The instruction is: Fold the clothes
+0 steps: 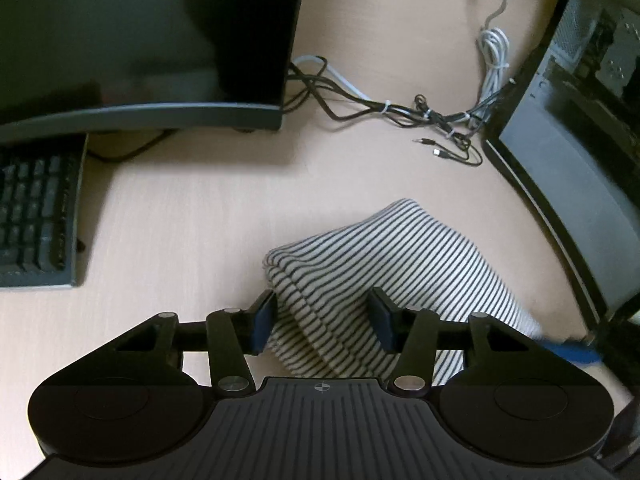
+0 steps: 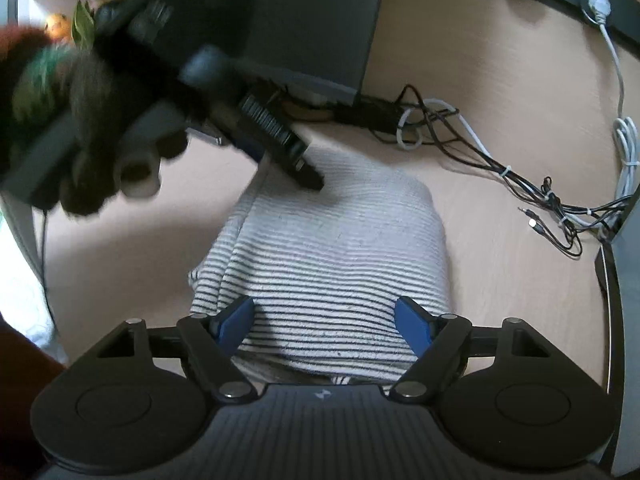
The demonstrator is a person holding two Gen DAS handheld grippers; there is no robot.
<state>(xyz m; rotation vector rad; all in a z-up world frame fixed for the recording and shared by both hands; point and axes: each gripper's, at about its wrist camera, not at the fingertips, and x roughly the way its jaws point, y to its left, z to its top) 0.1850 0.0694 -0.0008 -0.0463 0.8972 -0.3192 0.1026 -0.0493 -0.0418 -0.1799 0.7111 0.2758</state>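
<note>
2 grippers straddle a folded striped shirt (image 2: pixel 332 256) on a pale desk (image 1: pixel 192 216); left gripper (image 1: pixel 323 322) half-closed around its edge, grip unclear; right gripper (image 2: pixel 325 326) spread, pinching nothing; a shallow pinch could catch 1 layer and pull the fold apart, or drag it into the cables (image 1: pixel 404 114); no readable writing.

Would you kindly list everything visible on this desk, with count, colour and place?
striped garment: one, white with dark stripes, folded, mid-desk
desk: one, light wood
monitor: one, black, behind the garment
keyboard: one, dark, far left in the left wrist view
cables: a bundle, black and white, behind the garment
computer case: one, black and grey, right edge
left gripper: black, blue pads, open astride a garment corner
right gripper: black, blue pads, open over the garment's near edge
</note>
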